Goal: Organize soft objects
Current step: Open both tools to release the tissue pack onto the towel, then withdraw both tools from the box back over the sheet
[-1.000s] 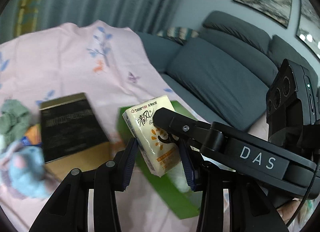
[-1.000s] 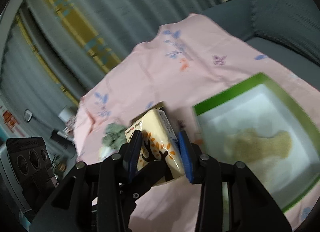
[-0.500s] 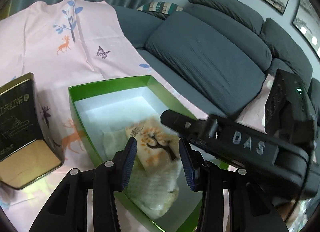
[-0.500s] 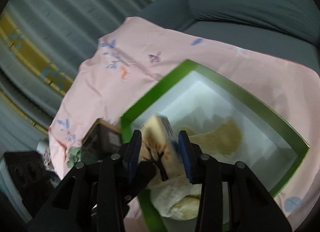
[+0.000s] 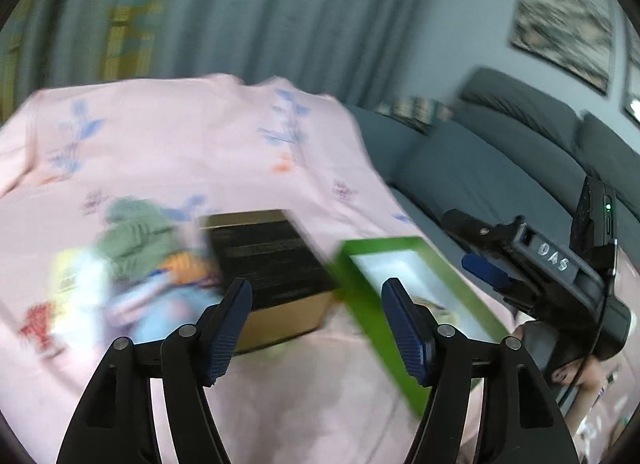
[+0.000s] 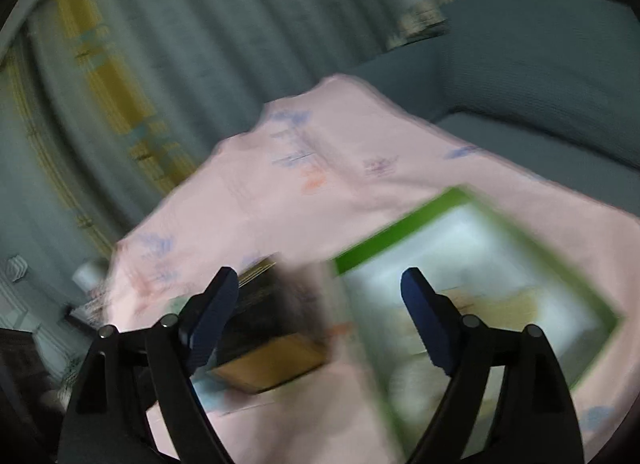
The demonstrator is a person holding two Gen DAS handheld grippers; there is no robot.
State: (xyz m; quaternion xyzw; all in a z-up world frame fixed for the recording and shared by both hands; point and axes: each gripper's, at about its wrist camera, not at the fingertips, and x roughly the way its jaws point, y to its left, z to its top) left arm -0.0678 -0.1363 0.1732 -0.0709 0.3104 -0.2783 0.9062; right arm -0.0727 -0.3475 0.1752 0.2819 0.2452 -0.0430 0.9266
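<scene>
A grey sofa runs along the far side of the room, and a pink cloth printed with small blue and orange figures is spread over the surface in front of it. On that cloth lies a green box with a pale lining, and something yellowish lies inside it, too blurred in the right wrist view to name. Just beside the box, toward the curtains, sits a black and gold tin. Beyond the tin is a loose heap of soft things: a green knitted piece on top, with pale blue and orange items below it, all smeared by motion so their edges run together. The left gripper hangs above the cloth between the tin and the box, its blue-padded fingers spread wide with nothing between them. The right gripper is out over the box side, seen from the left wrist view as a black body marked DAS; its fingers also stand wide apart and hold nothing.
</scene>
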